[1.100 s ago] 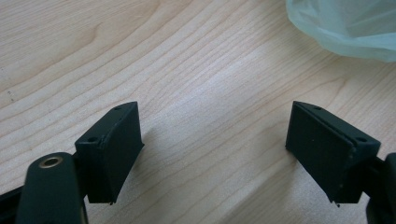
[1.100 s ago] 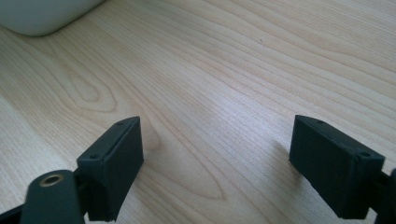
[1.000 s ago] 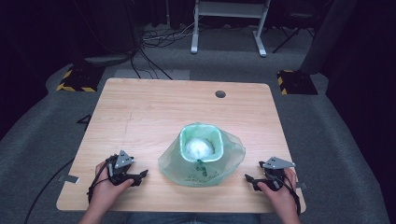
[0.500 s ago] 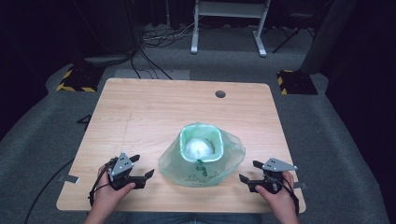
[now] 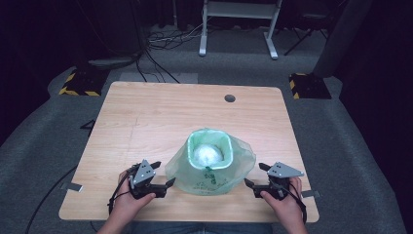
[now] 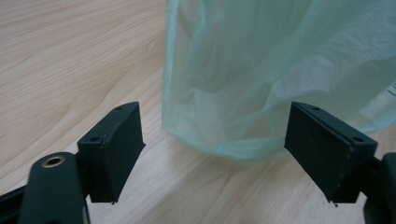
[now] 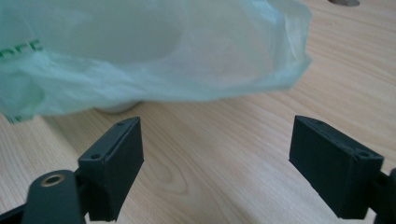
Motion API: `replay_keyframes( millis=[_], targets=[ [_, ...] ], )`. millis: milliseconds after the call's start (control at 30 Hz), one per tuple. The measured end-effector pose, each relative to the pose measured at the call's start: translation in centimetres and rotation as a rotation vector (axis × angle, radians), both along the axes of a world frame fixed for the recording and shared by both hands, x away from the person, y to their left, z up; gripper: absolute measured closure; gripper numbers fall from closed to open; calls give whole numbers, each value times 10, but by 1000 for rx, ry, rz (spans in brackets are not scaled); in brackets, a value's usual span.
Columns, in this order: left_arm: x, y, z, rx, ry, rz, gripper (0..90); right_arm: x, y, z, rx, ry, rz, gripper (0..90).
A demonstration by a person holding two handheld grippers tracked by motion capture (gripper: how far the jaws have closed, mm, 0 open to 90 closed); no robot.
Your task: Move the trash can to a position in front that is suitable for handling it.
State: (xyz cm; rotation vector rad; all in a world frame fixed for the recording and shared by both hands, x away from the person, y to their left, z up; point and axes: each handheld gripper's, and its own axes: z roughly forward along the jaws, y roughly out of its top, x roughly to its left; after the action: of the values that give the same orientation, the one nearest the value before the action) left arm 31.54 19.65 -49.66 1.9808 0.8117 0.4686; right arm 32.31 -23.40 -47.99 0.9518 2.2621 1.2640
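Pale green, thin plastic bag [image 5: 210, 165] lines a small bin near the front middle of the light wooden tabletop [image 5: 160, 117], with a whitish lump [image 5: 208, 154] inside. Compared with a second ago, both grippers have crept inward: the left gripper [image 5: 162, 173] and the right gripper [image 5: 254, 175] now flank the bag, each spread wide and empty. That suggests a grasp on the bag's loose skirt is close. The bin's walls are veiled by plastic, and what the lump is cannot be made out.
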Motion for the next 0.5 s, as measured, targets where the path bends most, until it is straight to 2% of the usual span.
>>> replay_keyframes(
  millis=[67, 167, 233, 300, 333, 400, 500],
  targets=[
    [3, -6, 0, 21, -13, -2, 237, 2, 3, 4, 3, -6, 6, 185],
    [6, -13, -1, 20, 14, -23, 255, 4, 6, 9, 2, -18, 10, 214],
    [8, -16, 1, 39, 7, -43, 348, 4, 8, 12, 4, -22, 37, 330],
    [9, -18, 6, 36, 21, -79, 532, 4, 10, 16, 4, -25, 59, 494],
    [8, -19, 9, 31, 25, -91, 574, 3, 10, 18, 1, -27, 72, 598],
    [7, -19, 13, 31, 26, -113, 726, 1, 11, 22, 5, -30, 93, 722],
    [3, -18, 19, 32, 37, -129, 856, -2, 13, 27, 1, -34, 117, 831]
  ],
)
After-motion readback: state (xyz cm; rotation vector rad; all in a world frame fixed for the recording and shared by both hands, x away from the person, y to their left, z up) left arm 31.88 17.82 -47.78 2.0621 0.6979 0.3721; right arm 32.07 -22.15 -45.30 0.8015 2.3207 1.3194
